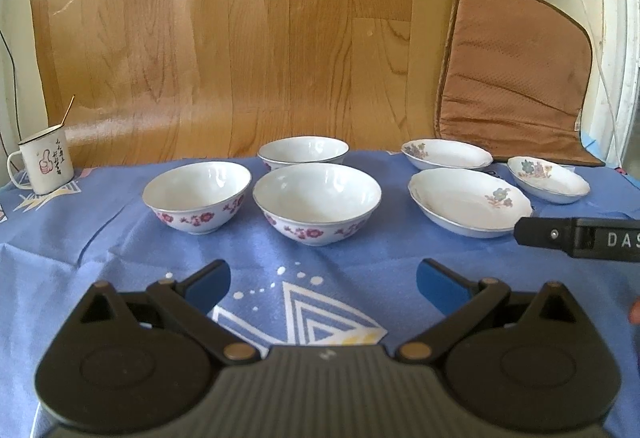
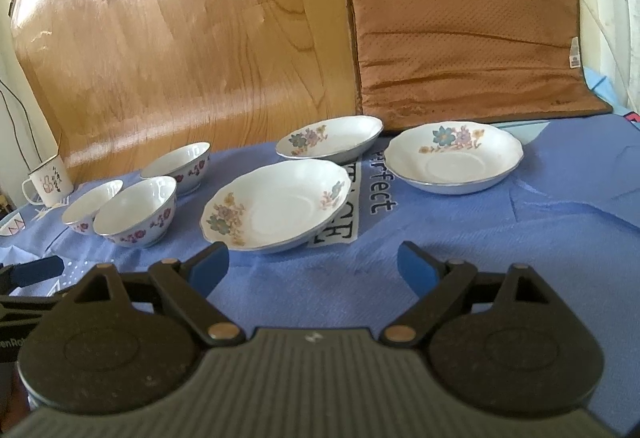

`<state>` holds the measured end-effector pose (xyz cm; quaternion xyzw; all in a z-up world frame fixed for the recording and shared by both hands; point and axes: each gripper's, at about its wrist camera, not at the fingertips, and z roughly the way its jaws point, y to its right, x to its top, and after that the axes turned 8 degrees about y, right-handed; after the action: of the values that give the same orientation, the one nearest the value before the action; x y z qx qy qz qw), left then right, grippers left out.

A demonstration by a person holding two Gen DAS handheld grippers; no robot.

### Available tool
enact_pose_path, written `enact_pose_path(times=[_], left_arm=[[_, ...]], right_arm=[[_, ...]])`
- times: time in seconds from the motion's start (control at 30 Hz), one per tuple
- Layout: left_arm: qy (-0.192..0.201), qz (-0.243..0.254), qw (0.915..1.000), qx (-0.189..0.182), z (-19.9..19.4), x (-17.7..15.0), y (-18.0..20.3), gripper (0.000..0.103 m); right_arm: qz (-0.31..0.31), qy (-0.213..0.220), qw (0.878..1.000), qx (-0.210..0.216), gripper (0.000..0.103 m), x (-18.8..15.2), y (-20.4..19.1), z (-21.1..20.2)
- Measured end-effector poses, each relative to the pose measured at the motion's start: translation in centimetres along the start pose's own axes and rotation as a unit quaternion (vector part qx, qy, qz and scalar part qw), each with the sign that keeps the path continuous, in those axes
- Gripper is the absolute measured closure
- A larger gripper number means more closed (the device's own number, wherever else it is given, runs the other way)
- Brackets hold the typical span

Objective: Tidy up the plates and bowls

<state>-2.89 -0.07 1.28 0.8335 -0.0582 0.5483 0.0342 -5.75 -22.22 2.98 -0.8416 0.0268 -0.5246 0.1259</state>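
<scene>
While our right gripper (image 2: pixel 313 265) and left gripper (image 1: pixel 323 283) are gaping wide, holding nothing, three bowls (image 1: pixel 317 203) and three plates (image 2: pixel 276 206) are sitting upright ahead of the fingers, the rear bowl (image 1: pixel 303 151) partly hidden

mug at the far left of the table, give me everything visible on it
The mug looks like white enamel with a thin dark rim and a loop handle on its left side. Its wall carries a reddish thumbs-up drawing beside columns of dark handwritten characters. It stands upright on the blue tablecloth at the back left, apart from the bowls. A thin gold-coloured stick, maybe a utensil handle, leans out of it. Contents are not visible. Neither claw is near it.
</scene>
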Motion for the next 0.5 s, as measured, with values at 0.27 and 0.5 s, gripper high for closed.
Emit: enact_pose_path(times=[0.27, 0.5], left_arm=[[0.004, -0.002, 1.0, 0.006, 0.11, -0.01, -0.04, 0.0], [0.008, -0.004, 0.9999, 0.008, -0.02, -0.01, -0.09, 0.0]], right_arm=[[0.005, 0.004, 1.0, 0.001, 0.01, 0.07, 0.06, 0.03], [0.032, 0.036, 0.999, 0.021, 0.01, 0.37, 0.91, -0.49]])
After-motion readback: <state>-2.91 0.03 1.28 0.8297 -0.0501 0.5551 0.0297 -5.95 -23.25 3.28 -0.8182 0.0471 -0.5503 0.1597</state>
